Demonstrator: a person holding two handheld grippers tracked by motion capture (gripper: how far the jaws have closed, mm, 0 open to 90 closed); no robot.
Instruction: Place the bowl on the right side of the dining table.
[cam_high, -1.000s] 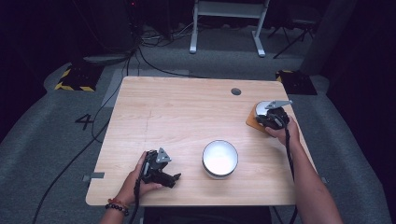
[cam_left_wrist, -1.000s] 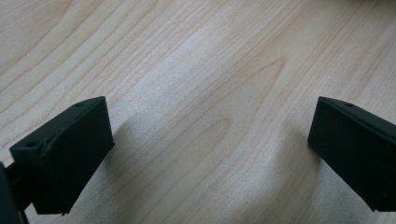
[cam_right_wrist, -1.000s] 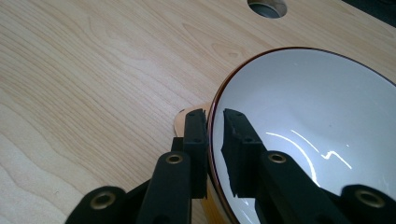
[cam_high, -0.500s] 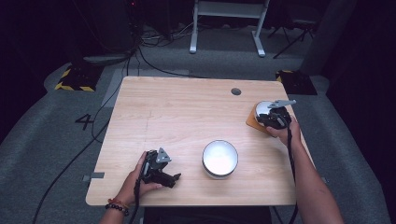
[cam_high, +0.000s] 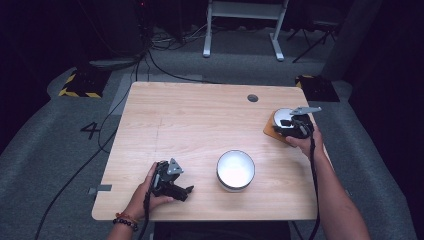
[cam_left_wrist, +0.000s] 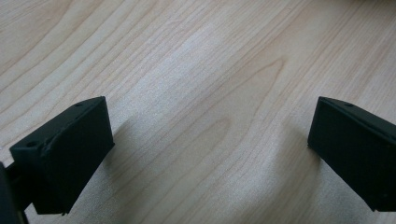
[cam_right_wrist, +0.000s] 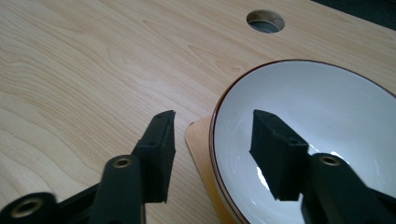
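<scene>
The right hand-held gripper (cam_right_wrist: 212, 140) stands open, its jaws straddling the rim of a white bowl (cam_right_wrist: 327, 121) on an orange mat (cam_right_wrist: 201, 140). The left hand-held gripper (cam_left_wrist: 210, 135) rests released on the table (cam_high: 200, 120), near a 2nd bowl (cam_high: 235, 170).

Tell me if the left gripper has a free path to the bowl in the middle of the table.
Probably yes: the left gripper lies open on bare table, with nothing between it and the bowl beside it.

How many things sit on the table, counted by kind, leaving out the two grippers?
Bowls: 2, one white bowl near the front edge and one bowl with a dark rim at the right side.
Mats: 1, an orange mat under the right-side bowl.
Total: 3
</scene>
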